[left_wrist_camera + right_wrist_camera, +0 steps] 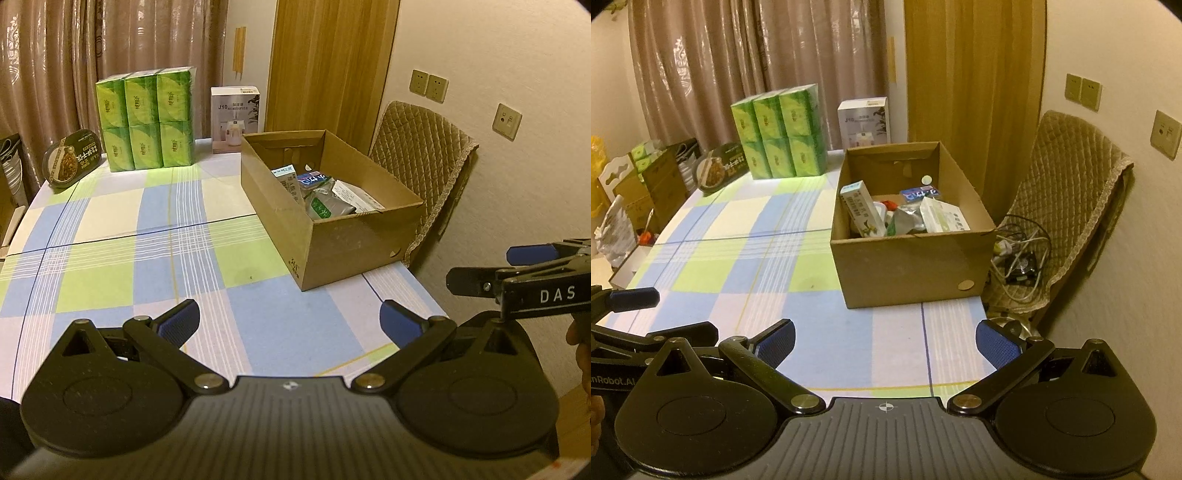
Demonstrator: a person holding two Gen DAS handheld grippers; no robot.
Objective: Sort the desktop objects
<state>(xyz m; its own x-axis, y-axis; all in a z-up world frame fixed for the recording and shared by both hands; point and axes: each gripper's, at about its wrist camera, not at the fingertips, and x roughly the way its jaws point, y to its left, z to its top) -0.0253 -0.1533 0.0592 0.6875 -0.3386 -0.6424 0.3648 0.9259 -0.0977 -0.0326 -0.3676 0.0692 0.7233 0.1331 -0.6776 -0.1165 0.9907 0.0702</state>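
Both grippers hang low over the near edge of the table (738,236), and neither one holds anything. The left gripper (290,323) has its fingers spread wide, with only checked cloth between the blue pads. The right gripper (885,343) is spread in the same way and also empty.

The cardboard box (908,258) stands at about 1 o'clock from both grippers, near the right edge of the table. The small desktop objects (905,214) lie inside it: cartons, a foil pouch and some packets, piled loosely against each other. I think the box serves as the collecting place, so the sorting looks mostly done.

At 11 o'clock, by the curtain, a pack of green tissue packs (146,120) stands upright. An oval food bowl (72,158) leans beside it, and a white humidifier box (234,120) stands at 12 o'clock. These seem too large for the box, so probably they belong there.
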